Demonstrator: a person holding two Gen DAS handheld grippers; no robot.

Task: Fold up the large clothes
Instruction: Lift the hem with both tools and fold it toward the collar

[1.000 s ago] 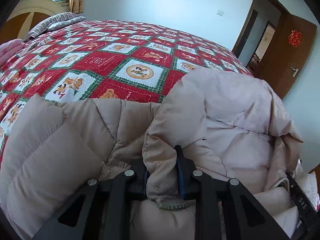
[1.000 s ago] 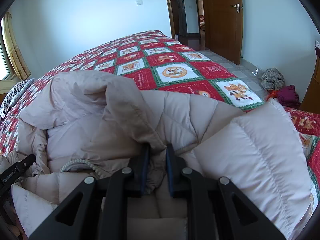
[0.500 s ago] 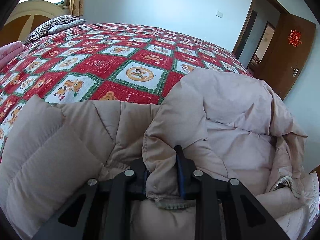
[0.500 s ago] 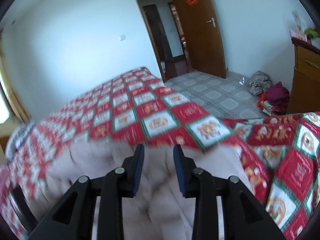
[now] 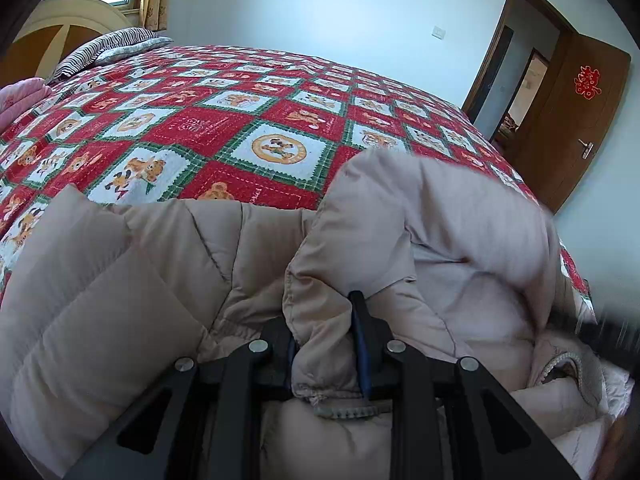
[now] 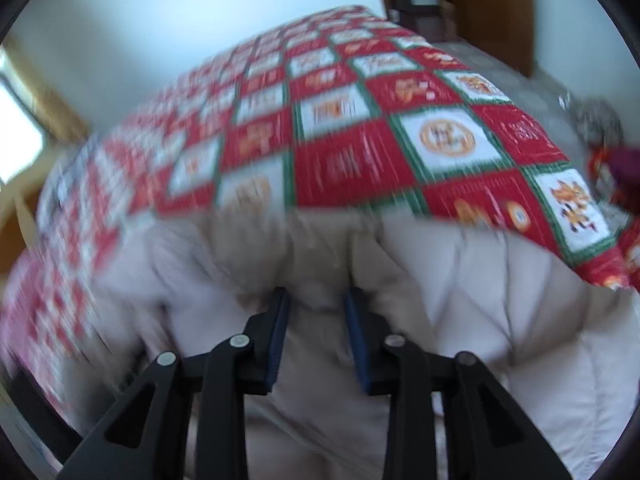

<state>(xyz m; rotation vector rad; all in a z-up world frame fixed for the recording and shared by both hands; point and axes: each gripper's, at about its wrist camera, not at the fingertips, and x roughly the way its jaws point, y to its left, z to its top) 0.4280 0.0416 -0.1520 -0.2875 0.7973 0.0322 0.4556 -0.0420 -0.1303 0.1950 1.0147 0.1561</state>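
A beige quilted down jacket (image 5: 440, 220) lies on the near end of a bed with a red, white and green patchwork bedspread (image 5: 200, 128). My left gripper (image 5: 324, 320) is shut on a folded edge of the jacket, near its zipper. In the right wrist view, which is blurred, my right gripper (image 6: 316, 300) hangs over the jacket (image 6: 500, 300). Its jaws are closing, still apart, and the pads do not press on the fabric showing between them. The bedspread (image 6: 340, 160) stretches away beyond it.
A striped pillow (image 5: 112, 44) and a wooden headboard (image 5: 60, 28) are at the far left. A brown door (image 5: 572, 120) stands open at the right. Clothes lie in a heap on the floor (image 6: 600, 120) beside the bed. A pink blanket (image 5: 16, 100) is at the left edge.
My right gripper let go of the jacket fold, swung up and away, then came back down over the jacket. My left gripper kept its hold and stayed still.
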